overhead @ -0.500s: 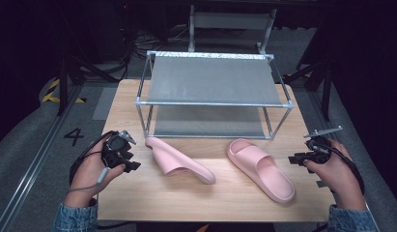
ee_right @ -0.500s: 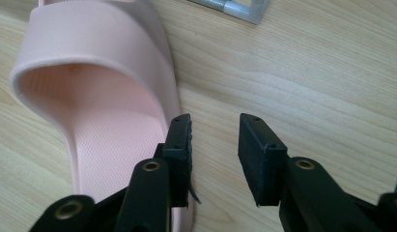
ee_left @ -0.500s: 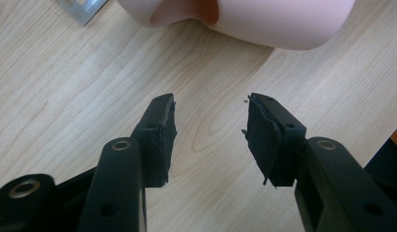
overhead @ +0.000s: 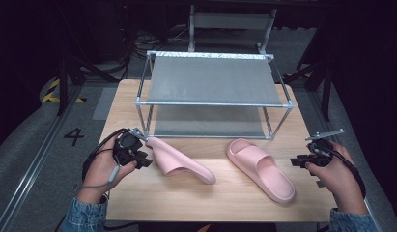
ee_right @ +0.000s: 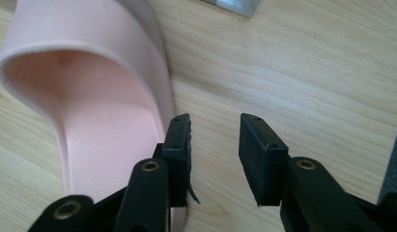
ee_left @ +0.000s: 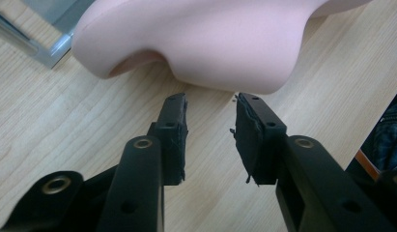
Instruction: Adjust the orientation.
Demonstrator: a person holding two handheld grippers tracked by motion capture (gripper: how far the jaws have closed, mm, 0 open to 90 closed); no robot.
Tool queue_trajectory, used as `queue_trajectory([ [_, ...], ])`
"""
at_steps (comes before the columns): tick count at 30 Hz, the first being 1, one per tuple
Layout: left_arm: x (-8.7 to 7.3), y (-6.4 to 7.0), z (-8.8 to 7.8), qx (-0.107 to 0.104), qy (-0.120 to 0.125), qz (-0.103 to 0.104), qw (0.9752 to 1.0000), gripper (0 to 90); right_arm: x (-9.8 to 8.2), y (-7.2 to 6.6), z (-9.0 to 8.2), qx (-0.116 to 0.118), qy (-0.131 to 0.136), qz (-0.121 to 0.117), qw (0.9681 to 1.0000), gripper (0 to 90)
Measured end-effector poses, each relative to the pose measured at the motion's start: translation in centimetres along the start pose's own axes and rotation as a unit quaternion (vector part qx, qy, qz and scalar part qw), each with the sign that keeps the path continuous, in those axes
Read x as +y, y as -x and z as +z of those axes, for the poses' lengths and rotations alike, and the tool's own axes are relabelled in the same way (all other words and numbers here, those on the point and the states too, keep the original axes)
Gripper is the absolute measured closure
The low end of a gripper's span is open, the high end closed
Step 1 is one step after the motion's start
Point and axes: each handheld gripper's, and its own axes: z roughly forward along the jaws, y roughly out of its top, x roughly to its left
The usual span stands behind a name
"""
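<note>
left gripper point(overhead: 144, 151): jaws apart, empty; overturned pink foam slipper point(overhead: 181, 164) just ahead | right gripper point(overhead: 298, 162): jaws apart, empty; upright pink foam slipper point(overhead: 261, 168) beside its left jaw

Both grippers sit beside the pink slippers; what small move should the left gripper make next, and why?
Probably ease the left gripper forward until its jaws straddle the left slipper. The jaws stand open just short of the slipper's edge with only bare table between them, so nothing is gripped yet.

two pink slippers point(overhead: 180, 162) point(overhead: 261, 166), one metal rack point(overhead: 213, 79), one wooden table point(overhead: 210, 198), two hand-held grippers point(overhead: 144, 151) point(overhead: 296, 161).
</note>
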Motion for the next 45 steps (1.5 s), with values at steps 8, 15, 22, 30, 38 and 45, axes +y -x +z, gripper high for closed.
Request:
queue_trajectory([
  [8,1.4,1.2,0.8,-0.027,-0.004,0.015,0.9995,85.4,-0.5,-0.1,0.2,-0.001,-0.004,0.001,1.0,65.1],
  [15,2.4,2.2,1.1,-0.052,0.01,0.028,0.9982,89.9,-0.8,-0.3,0.3,-0.001,-0.004,-0.002,1.0,63.9],
  [22,3.4,3.0,1.7,-0.052,0.027,0.044,0.9973,89.1,-0.9,-0.5,0.3,-0.002,-0.002,-0.007,1.0,62.9],
  [30,4.3,3.2,2.9,-0.062,0.025,0.047,0.9966,88.9,-1.2,-0.8,0.3,-0.004,0.003,-0.01,0.9999,61.4],
  [38,5.2,3.2,3.8,-0.057,0.013,0.053,0.9969,87.6,-1.8,-0.7,0.3,-0.007,0.003,-0.005,1.0,60.8],
  [45,5.6,2.9,4.1,-0.058,0.013,0.056,0.9967,82.6,-2.4,-0.5,0.1,-0.011,0.007,0.001,0.9999,60.0],
])
